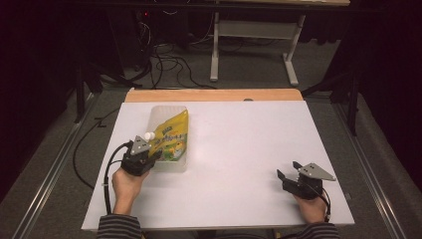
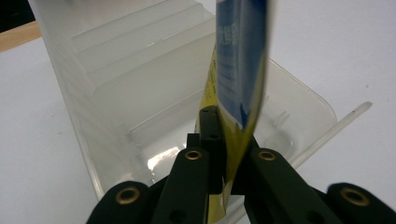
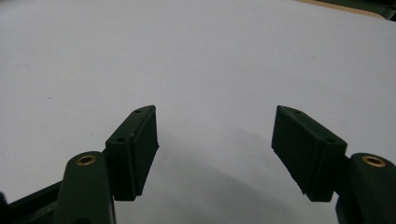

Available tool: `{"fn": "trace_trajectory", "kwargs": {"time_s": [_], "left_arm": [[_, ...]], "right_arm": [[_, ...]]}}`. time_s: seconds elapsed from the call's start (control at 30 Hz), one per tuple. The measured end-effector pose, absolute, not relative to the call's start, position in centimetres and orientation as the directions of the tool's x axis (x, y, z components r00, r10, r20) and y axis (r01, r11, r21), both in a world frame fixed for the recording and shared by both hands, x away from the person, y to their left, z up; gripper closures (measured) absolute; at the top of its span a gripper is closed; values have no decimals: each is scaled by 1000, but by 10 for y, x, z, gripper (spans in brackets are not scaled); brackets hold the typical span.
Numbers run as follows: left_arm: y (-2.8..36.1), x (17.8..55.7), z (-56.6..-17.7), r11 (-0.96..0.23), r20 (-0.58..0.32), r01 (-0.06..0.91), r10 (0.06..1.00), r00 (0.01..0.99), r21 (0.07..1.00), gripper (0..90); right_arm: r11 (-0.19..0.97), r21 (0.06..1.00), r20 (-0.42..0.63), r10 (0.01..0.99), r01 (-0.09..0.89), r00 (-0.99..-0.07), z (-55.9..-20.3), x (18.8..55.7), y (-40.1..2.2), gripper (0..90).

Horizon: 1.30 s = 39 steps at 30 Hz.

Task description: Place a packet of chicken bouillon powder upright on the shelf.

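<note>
A yellow snack pouch [image 1: 172, 137] leans inside a clear plastic tub [image 1: 175, 168] on the left half of the white table. My left gripper [image 1: 149, 154] is shut on the pouch's near edge. Seen along the jaws in the left gripper view, the pouch [image 2: 239, 70] rises edge-on from the left gripper [image 2: 229, 154], showing its blue and yellow print, with the ribbed tub [image 2: 116, 70] below and behind it. My right gripper [image 1: 287, 171] rests near the table's front right, jaws apart. In the right gripper view the right gripper [image 3: 215, 140] is open over bare white table.
The white table [image 1: 239, 139] has a wooden strip [image 1: 214, 94] along its far edge. A cable [image 1: 107, 172] trails from the left gripper off the table's left side. Beyond the table stand a white desk frame [image 1: 254, 45] and loose cables on the floor.
</note>
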<state>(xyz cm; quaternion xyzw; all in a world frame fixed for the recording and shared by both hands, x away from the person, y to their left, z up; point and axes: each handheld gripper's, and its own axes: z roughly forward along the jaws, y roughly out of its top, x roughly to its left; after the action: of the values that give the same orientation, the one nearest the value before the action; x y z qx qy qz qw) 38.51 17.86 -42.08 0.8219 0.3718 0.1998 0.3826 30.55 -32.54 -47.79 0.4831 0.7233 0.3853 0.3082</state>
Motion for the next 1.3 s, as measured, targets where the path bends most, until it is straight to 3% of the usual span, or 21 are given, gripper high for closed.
{"fn": "trace_trajectory", "kwargs": {"time_s": [0.37,0.53,1.3], "left_arm": [[186,384,-424,-344,-30,483,790,613,805,775],[191,384,-422,-311,-57,505,807,587,805,667],[202,364,-407,-267,-33,478,847,531,837,449]], "right_arm": [[236,855,-73,936,461,-344,-478,305,-325,321],[237,855,-74,936,461,-344,-478,305,-325,321],[231,856,-69,938,462,-341,-478,305,-326,320]]}}
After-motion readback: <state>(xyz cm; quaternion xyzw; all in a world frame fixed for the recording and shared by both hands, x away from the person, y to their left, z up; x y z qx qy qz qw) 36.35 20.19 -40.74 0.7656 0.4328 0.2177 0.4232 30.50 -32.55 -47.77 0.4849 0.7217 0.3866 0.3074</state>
